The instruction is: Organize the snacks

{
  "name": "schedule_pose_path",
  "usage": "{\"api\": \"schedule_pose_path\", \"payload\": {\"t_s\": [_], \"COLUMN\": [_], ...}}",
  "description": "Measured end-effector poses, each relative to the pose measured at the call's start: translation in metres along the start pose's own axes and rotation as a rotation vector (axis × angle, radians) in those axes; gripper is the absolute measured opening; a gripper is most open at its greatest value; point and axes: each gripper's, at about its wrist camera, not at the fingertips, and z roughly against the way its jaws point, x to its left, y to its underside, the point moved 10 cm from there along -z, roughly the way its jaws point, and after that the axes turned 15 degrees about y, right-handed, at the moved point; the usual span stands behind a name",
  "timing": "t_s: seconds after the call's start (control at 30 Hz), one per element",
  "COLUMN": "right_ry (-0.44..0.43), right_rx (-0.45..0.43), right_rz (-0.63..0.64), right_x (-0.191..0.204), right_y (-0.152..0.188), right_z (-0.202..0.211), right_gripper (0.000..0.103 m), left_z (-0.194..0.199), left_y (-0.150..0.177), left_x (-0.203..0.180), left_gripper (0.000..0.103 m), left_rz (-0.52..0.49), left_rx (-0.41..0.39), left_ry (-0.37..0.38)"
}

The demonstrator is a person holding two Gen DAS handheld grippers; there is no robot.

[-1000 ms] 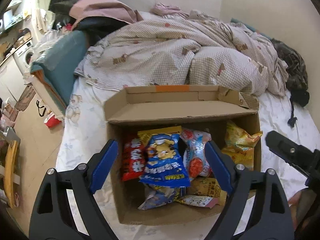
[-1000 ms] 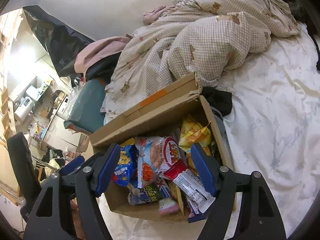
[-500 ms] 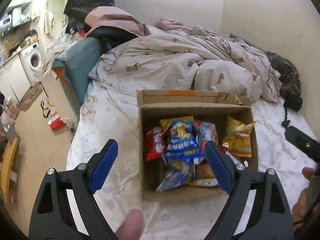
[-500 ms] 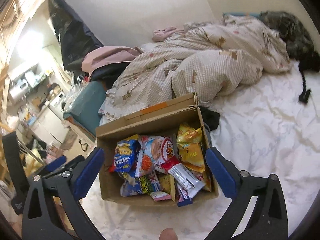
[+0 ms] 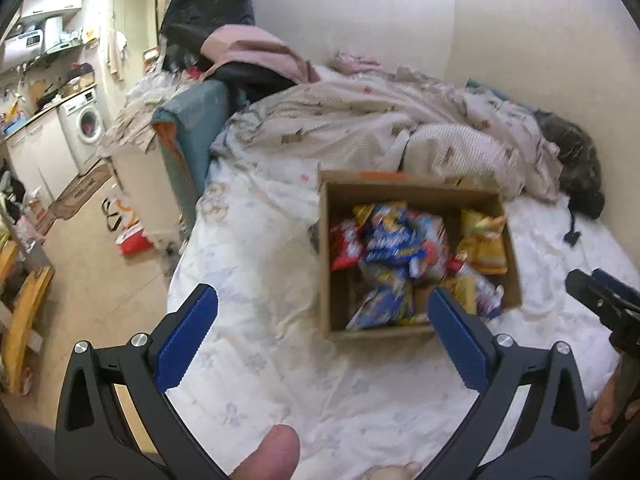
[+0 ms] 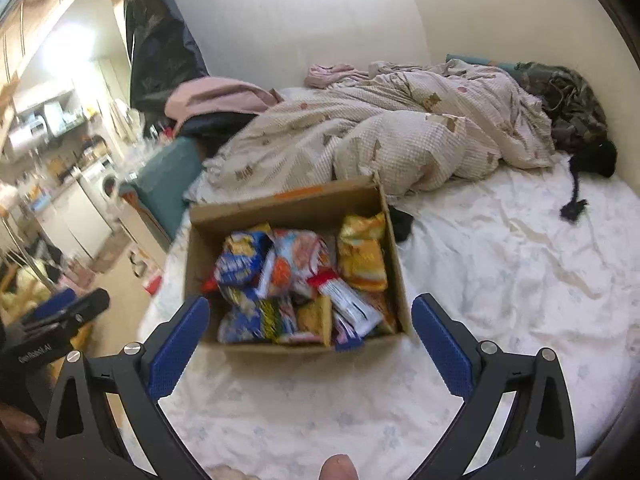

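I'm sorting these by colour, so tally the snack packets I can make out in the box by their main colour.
Several packets are buried, so these are the ones that can be told apart in the cardboard box:
Blue packets: 2
Yellow packets: 2
Red packets: 1
White packets: 1
Pale pink-and-orange packets: 1
Total: 7

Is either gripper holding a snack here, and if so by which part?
Nothing is held. The left gripper and right gripper are both open, short of the cardboard box.
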Motion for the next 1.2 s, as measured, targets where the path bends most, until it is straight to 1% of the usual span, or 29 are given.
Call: {"api": "schedule_pose_path", "payload": {"t_s": [0.07, 0.2, 0.37, 0.5, 0.67, 0.77, 0.93, 1.2], "right_ry": [0.018, 0.058, 0.073, 0.087, 0.085, 0.097, 0.103, 0.106], "right_rx": [0.0, -0.027, -0.035, -0.056, -0.028, -0.041, -0.053, -0.054], "right_rz": [0.006, 0.017, 0.029, 0.047, 0.027, 0.044, 0.056, 0.055], "right_x": [-0.001, 0.002, 0.012, 0.015, 0.014, 0.016, 0.019, 0.019], "right_y": [0.008, 0.023, 0.038, 0.032, 0.033, 0.032, 0.031, 0.031], "right_z": [0.003, 0.015, 0.019, 0.011, 0.001, 0.002, 0.003, 0.004], "right_gripper": [0.103, 0.103, 0.103, 0.103, 0.103, 0.103, 0.103, 0.103], "left_z": [0.003, 0.013, 0.015, 0.008, 0.003, 0.005, 0.002, 0.002], "left_y": [0.008, 0.018, 0.028, 0.034, 0.034, 0.031, 0.034, 0.033], "left_x": [0.001, 0.004, 0.003, 0.004, 0.003, 0.001, 0.002, 0.003], "left_gripper": [0.103, 0.103, 0.103, 0.103, 0.103, 0.103, 0.103, 0.103], "left_rz": [0.018, 0.033, 0.012, -0.019, -0.001, -0.013, 0.005, 0.011], "left_rx": [0.004, -0.024, -0.026, -0.012, -0.015, -0.03, -0.019, -0.024], "left_ry": [0.015, 0.014, 0.002, -0.037, -0.024, -0.035, -0.025, -0.026]}}
